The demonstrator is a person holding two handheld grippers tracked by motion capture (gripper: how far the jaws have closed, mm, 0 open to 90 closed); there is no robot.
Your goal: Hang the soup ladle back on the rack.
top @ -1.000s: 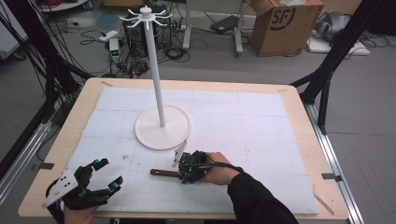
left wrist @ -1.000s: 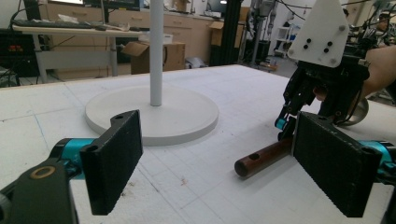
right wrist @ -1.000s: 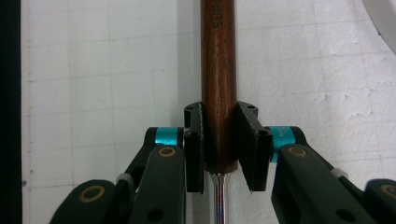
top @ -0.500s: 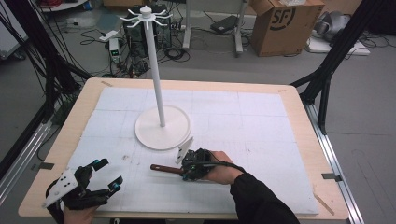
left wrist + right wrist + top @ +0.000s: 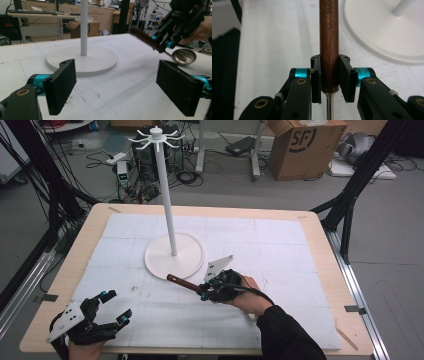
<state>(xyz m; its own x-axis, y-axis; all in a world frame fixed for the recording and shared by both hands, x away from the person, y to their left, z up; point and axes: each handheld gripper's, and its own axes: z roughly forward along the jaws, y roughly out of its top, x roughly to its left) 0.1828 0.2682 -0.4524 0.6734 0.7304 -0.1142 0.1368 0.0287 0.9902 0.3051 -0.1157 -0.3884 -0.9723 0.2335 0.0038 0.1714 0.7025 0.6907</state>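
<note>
Gripping the ladle [image 5: 184,284] by its dark wooden handle, the right gripper [image 5: 206,292] has its jaws closed on the lower end of the wood, just above where the thin steel shaft begins. In the right gripper view the brown handle [image 5: 329,45] stands squarely between the two black pads, both pressing on it. From the left gripper view the round steel bowl [image 5: 184,56] hangs below that grip, close over the white mat, while the handle slants up and away towards the stand.

The ladle sits near the middle of the tabletop, a little towards the front edge, with the handle tip just beside the front rim of the round white base [image 5: 155,262] of the hook stand [image 5: 166,195].

Judging by its look, the ladle is stiff and fairly light, with most of its weight in the steel bowl, so it will want to swing bowl-down. The wood is smooth and round and could roll between flat pads; the thin shaft would be more slippery still. The present hold, low on the wood, seems a sound place, though the free upper end must stay clear if it is to go on one of the hooks at the top of the stand.

The left gripper [image 5: 111,307] rests at the front left corner of the tabletop [image 5: 320,227], well apart from the ladle, its jaws spread wide with nothing between them.
</note>
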